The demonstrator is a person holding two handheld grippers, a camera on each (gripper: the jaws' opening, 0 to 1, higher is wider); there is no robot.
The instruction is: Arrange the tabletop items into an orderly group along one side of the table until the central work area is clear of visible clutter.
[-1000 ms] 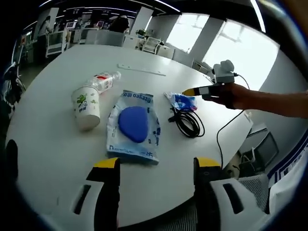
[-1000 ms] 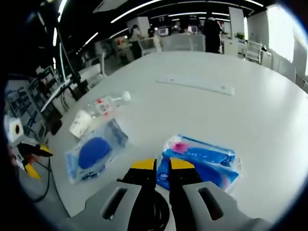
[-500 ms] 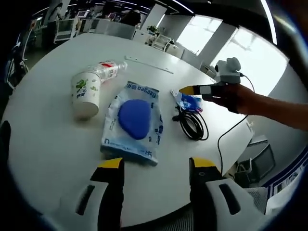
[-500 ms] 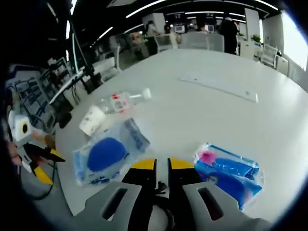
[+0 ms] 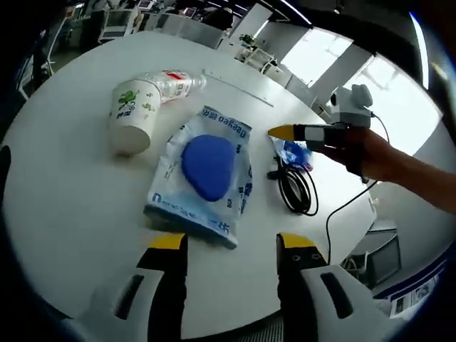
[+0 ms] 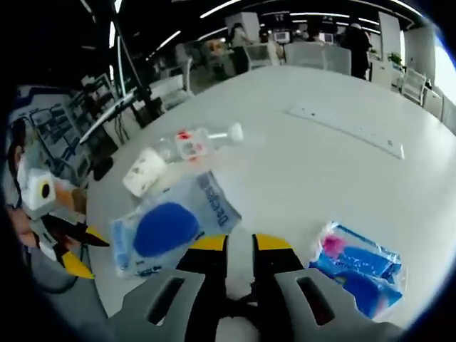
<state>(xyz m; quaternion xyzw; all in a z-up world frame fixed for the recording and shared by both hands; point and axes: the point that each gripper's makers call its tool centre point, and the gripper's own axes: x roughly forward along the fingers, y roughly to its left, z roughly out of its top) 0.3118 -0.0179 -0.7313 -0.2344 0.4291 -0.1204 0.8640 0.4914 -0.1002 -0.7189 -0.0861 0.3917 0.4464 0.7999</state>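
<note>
A clear pouch with a blue pad lies mid-table, just beyond my open left gripper, whose jaws hold nothing. To the pouch's left a paper cup stands upside down, and a plastic bottle lies behind it. A coiled black cable and a small blue packet lie to the right. My right gripper, held in a hand, hovers over the packet with its jaws together. In the right gripper view, that gripper is above the cable, between the pouch and the packet.
A long white strip lies farther back on the round white table. A thin cord hangs off the table edge at the right. The cup, bottle and left gripper sit at the left of the right gripper view. Office desks and chairs stand behind.
Both cameras shifted: the left gripper came closer to the pouch, and the right gripper swung from the packet toward the pouch. The items on the table have not moved.
</note>
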